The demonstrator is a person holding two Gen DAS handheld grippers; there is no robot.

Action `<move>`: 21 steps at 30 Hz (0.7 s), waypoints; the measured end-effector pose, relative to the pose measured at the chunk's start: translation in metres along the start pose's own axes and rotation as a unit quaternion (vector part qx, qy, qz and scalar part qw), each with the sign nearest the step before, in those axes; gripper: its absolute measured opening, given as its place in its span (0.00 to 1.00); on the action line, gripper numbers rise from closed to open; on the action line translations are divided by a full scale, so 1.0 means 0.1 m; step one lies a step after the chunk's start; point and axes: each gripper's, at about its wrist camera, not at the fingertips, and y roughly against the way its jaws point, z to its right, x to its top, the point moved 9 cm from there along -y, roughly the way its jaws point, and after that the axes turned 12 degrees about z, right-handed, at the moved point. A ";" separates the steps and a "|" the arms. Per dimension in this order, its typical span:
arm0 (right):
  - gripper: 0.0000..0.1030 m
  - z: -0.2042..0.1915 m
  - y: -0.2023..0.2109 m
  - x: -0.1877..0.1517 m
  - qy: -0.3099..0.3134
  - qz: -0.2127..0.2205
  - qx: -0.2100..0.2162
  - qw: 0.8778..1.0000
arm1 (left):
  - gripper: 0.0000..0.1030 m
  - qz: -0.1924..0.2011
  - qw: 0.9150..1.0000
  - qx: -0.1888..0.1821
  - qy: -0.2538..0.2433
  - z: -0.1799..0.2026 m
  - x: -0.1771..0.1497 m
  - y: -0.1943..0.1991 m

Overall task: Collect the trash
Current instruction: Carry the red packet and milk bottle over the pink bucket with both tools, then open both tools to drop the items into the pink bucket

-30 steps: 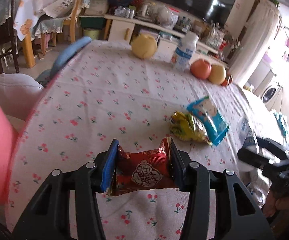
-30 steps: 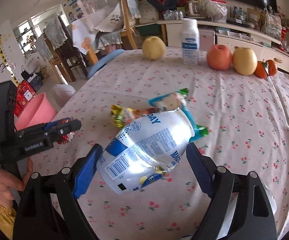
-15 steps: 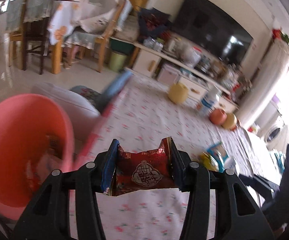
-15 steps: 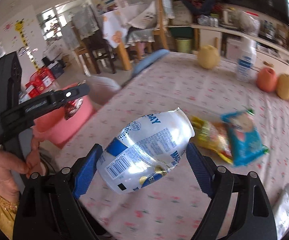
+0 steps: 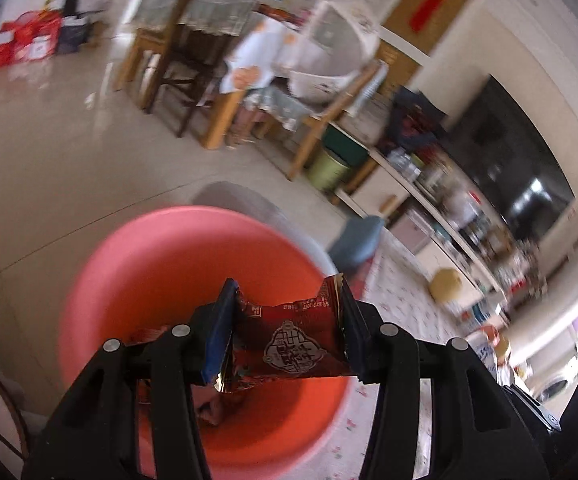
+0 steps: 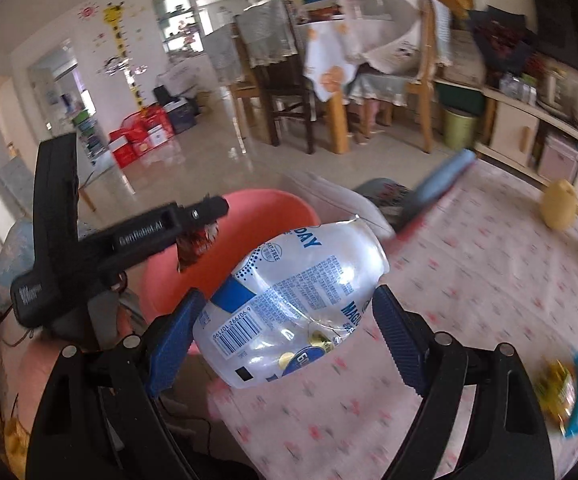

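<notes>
Over the pink bucket (image 5: pixel 137 280), the left tool (image 5: pixel 285 332) clenches a red wrapper (image 5: pixel 293 344), while the right tool (image 6: pixel 285 320), at the bucket's 4 o'clock, grips a crushed bottle (image 6: pixel 297 296).

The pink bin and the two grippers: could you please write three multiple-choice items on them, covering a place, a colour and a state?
1. Where is the red wrapper?
A. on the table
B. over the pink bin
C. on the floor

2. What colour are the left gripper's pads?
A. blue
B. green
C. white

3. What is the right gripper doing?
A. open and empty
B. pinching a snack bag
C. holding a crushed plastic bottle

Answers:
1 B, the bin's opening lies just behind the wrapper.
2 A, blue facing shows inside each finger.
3 C, the bottle sits between its jaws.
</notes>
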 end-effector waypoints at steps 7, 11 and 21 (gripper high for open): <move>0.84 -0.31 -0.67 0.08 0.022 -0.017 0.019 0.999 | 0.50 0.010 0.998 0.032 0.046 -0.41 0.09 -0.04; 0.89 -0.18 -0.74 0.03 -0.025 -0.014 0.017 0.999 | 0.64 0.012 0.998 0.046 0.049 -0.48 0.11 -0.03; 0.89 0.18 -0.22 -0.17 -0.038 0.020 -0.047 0.998 | 0.82 0.064 0.995 0.069 -0.021 -0.24 0.20 0.11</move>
